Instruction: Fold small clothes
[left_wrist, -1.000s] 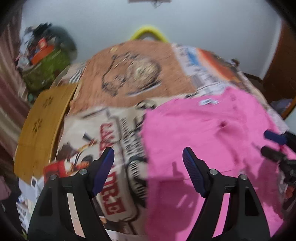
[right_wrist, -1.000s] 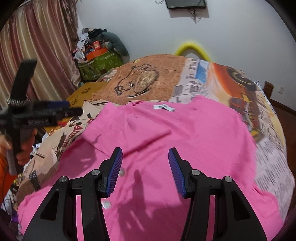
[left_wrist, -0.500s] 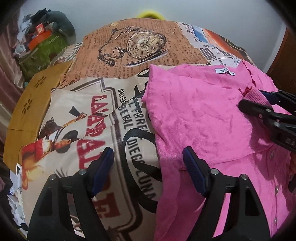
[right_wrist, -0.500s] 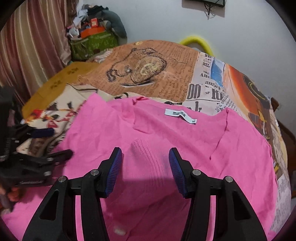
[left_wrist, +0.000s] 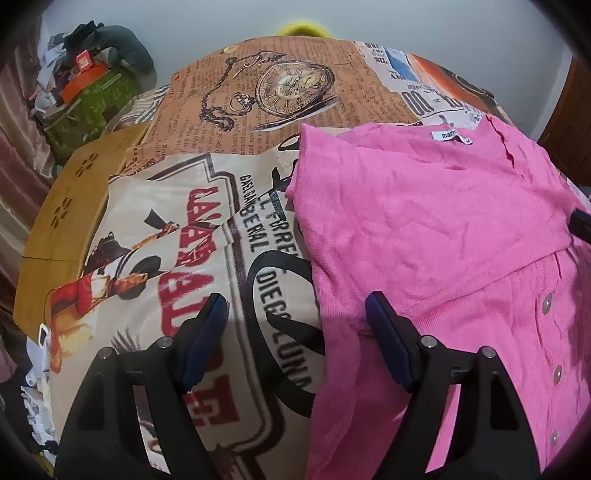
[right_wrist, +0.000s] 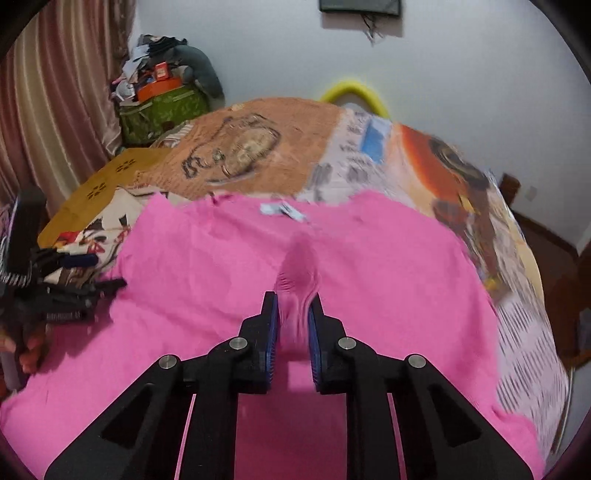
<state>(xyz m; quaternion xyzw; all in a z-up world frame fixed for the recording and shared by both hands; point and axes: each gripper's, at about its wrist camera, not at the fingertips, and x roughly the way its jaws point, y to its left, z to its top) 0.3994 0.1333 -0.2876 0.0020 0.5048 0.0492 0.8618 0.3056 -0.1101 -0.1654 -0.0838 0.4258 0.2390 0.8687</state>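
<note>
While its blue-padded jaws stand nearly closed, the right gripper (right_wrist: 293, 325) pinches a ribbed sleeve cuff (right_wrist: 297, 273) of the pink cardigan (right_wrist: 388, 280), the knit bunched up between the pads. That cardigan lies spread across the printed bedspread (left_wrist: 207, 229), its buttons (left_wrist: 547, 303) running down the part nearest the left wrist camera and its white neck label (left_wrist: 451, 135) at the far edge. Over the cardigan's left edge hovers the left gripper (left_wrist: 295, 332), jaws spread wide and holding nothing; one pad sits above the pink knit, the other above the bedspread's lettering. Just beyond the cardigan's collar, the bedspread shows a pocket-watch print (left_wrist: 291, 86) on orange newsprint. Left of the cardigan, past the bedspread's edge, a yellow-brown wooden board (left_wrist: 70, 206) with cut-out flower holes lies flat. Farther off, beyond the board, a green bag (right_wrist: 162, 110) piled with clutter stands against striped curtains (right_wrist: 55, 96). Behind the bed, a yellow curved tube (right_wrist: 354, 90) rises before the white wall (right_wrist: 461, 55).
</note>
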